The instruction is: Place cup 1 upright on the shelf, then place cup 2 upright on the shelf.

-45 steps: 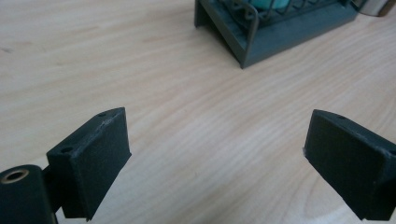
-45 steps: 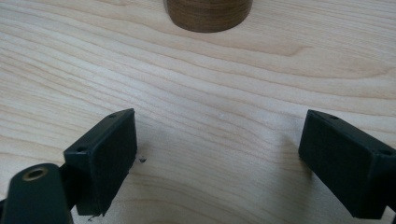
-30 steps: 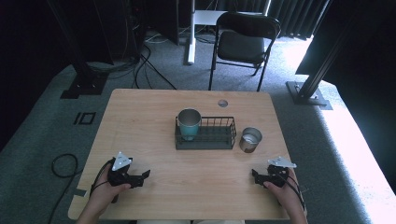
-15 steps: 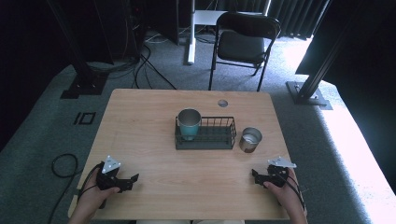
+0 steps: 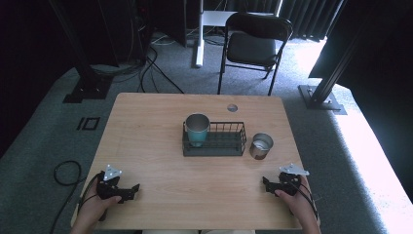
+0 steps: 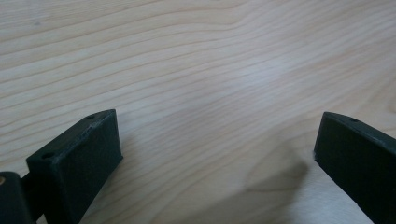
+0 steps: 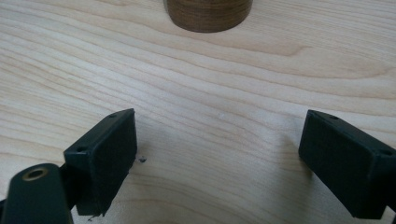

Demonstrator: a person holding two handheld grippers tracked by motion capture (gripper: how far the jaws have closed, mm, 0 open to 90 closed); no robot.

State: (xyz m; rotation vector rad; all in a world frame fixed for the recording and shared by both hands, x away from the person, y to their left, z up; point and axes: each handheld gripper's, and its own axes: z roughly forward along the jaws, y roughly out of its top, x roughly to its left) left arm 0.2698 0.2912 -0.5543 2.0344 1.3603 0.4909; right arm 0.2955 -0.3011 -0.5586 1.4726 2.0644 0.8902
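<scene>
Both hands rest at the near edge of the worktop [image 5: 146,126]. The left gripper [image 5: 130,191] has just spread its fingers wide, nothing between them; the right gripper [image 5: 267,183] stands wide and empty too. Nothing seems started. The metal cup [image 5: 261,146], just beside the wire basket [image 5: 214,141], is likeliest next: reach forward. No writing readable.

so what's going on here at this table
A person sits at a wooden table with a hand-held gripper in each hand. The left hand-held gripper and the right hand-held gripper both rest near the front edge, empty. The left one's jaws have just been opening, with nothing between them; the right one's stand open too. Further out, a teal cup stands inside a black wire basket, and a metal cup stands on the table just right of the basket, ahead of the right gripper.
</scene>
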